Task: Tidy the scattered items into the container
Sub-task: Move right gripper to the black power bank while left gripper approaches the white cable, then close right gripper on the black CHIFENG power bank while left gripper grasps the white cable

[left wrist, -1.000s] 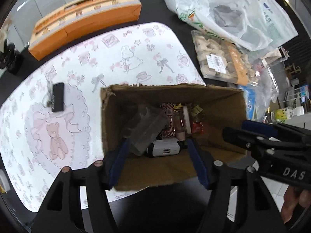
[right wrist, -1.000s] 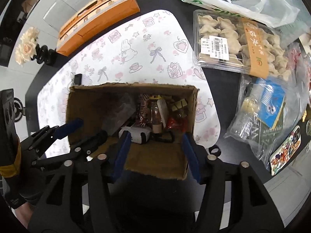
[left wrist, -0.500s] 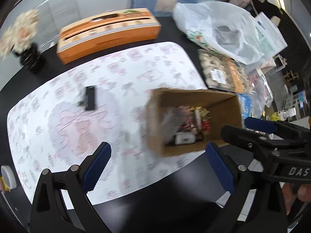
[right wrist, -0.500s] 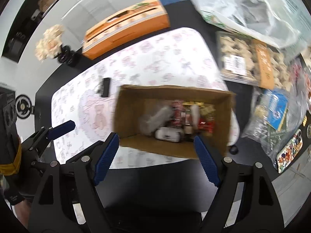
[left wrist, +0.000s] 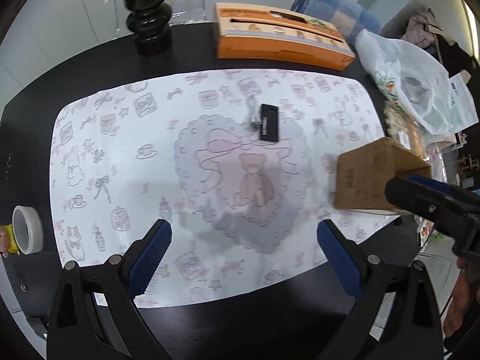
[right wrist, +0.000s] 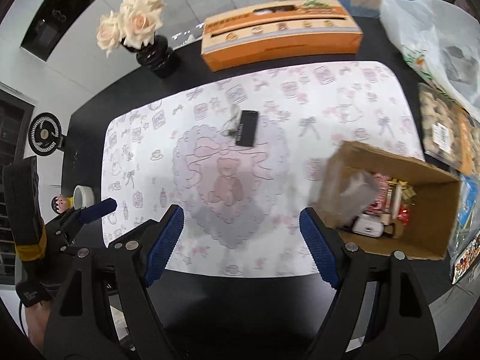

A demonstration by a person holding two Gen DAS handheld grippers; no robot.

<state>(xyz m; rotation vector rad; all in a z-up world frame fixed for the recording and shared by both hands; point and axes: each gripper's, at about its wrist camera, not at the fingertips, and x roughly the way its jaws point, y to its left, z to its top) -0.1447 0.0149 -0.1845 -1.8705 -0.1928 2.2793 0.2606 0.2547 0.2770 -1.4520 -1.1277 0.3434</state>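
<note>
A brown cardboard box (right wrist: 420, 240) stands at the right end of the patterned mat (right wrist: 270, 105), holding several small items, among them a white device (right wrist: 367, 226) and a grey plastic piece (right wrist: 349, 193). The left wrist view shows the box (left wrist: 364, 175) from its outer side. A small black flat item (left wrist: 269, 123) with a thin cord lies alone on the mat, above the bear print; the right wrist view also shows the black item (right wrist: 247, 128). My left gripper (left wrist: 243, 256) hangs open and empty over the mat's near edge. My right gripper (right wrist: 241, 244) is open and empty too, left of the box.
A long orange carton (right wrist: 282, 31), a black vase with pale roses (right wrist: 156, 54) and plastic bags (left wrist: 405, 69) line the far side. Food packs (right wrist: 450, 135) lie right of the box. A tape roll (left wrist: 27, 229) and a small fan (right wrist: 45, 136) sit at the left.
Both grippers opened wide and drew back from the box toward the left; the views now take in the whole mat, with the box off to the right.
</note>
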